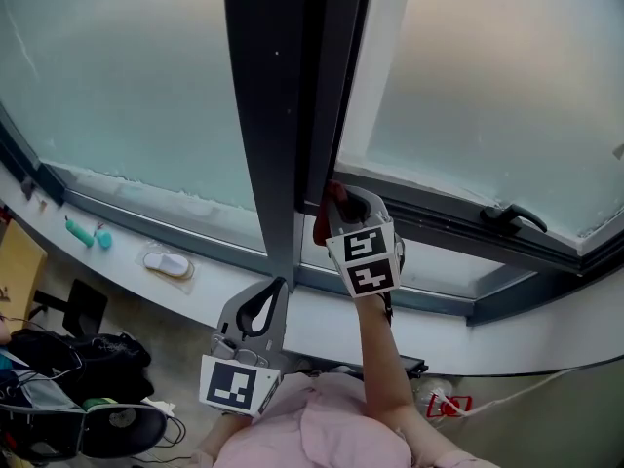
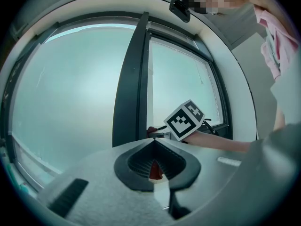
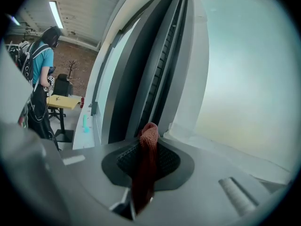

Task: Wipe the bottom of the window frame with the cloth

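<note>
Head view: frosted panes above a white sill (image 1: 322, 325); the right gripper (image 1: 336, 208) holds the cloth (image 1: 334, 195) at the window frame (image 1: 439, 217) bottom, beside the dark mullion (image 1: 278, 115).

Left gripper view: the left gripper (image 2: 154, 142) has its jaws pressed together, well back from the frame.

Right gripper view: the jaws pinch only a thin fold of cloth, so dragging it along the frame could pull it free.

No readable text, label or number shows anywhere.

A teal item (image 1: 80, 232) and a white pack (image 1: 168, 262) lie apart near the sill's (image 1: 322, 315) left end; a black bag (image 1: 97, 351) sits on the floor below.
</note>
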